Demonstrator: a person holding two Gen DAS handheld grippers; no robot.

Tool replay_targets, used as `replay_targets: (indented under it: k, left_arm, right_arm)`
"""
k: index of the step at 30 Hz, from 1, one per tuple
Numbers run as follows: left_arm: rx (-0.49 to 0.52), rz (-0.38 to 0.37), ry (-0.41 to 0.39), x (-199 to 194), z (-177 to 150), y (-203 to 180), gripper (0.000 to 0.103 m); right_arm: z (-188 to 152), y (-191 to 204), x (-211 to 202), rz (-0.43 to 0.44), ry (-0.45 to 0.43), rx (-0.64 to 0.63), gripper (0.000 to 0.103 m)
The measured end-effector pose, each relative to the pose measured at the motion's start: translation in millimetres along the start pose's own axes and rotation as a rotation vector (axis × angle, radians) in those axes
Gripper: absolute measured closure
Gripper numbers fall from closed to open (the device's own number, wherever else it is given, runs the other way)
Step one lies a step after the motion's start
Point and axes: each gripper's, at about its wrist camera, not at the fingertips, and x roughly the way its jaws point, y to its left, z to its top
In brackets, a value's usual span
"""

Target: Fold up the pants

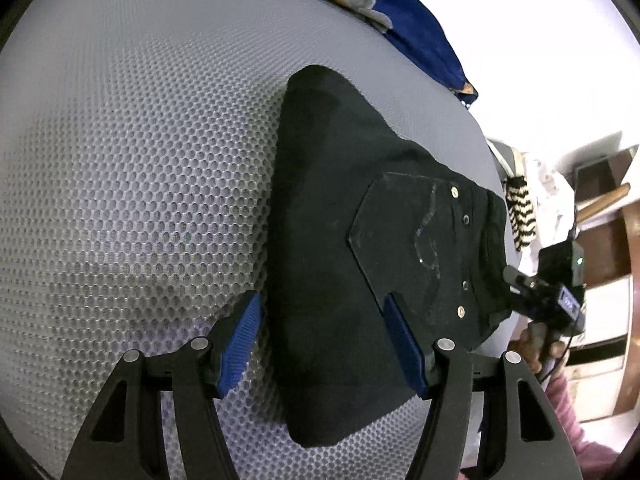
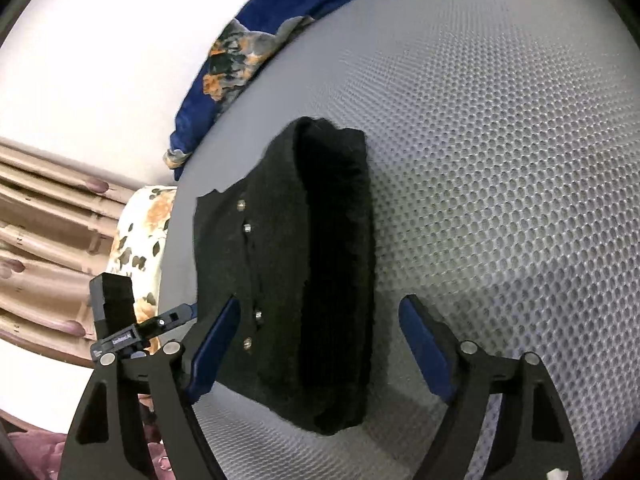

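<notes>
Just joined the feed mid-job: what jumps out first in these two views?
The black pants, folded into a compact bundle with metal studs, lie on the grey honeycomb mat. Both the left gripper and right gripper hover open at its near end. A blue cloth edges the mat's far side.

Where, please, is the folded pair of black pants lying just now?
The folded pair of black pants lies on the grey honeycomb-mesh surface, centre in both wrist views, its studded end nearest that surface's edge, with a blue patterned cloth beyond it.

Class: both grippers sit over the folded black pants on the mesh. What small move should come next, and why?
Probably lift both grippers away. The pants already lie as a compact bundle on the mesh, and the left gripper and right gripper are open, gripping nothing.
</notes>
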Motion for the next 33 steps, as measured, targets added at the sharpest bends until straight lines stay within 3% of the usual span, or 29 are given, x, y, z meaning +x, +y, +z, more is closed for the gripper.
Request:
replay_targets:
  k: [10,14,25,28,29,31,33]
  left_arm:
    - [-0.009,-0.066,0.025,12,17,4,0.039]
    - [-0.014,-0.112,0.044,13,22,9,0.039]
    - [-0.038,-0.182,0.059,25,35,5,0.040]
    - [-0.018,-0.130,0.042,25,32,1,0.056]
    - [-0.002,-0.092,0.037,27,31,-2,0.065]
    - [0.017,-0.060,0.025,27,30,-6,0.070]
    - [0.049,-0.018,0.016,27,29,-15,0.074]
  right_arm:
    - [14,-17,11,0.163,0.065,0.050,0.027]
    - [22,-13,26,0.178,0.107,0.038,0.042]
    - [39,7,55,0.217,0.180,-0.019,0.043]
    - [38,6,54,0.203,0.164,0.010,0.044]
    - [36,2,51,0.192,0.157,0.023,0.049]
    - [32,1,49,0.158,0.136,0.051,0.059]
    - [30,2,47,0.130,0.113,0.063,0.062]
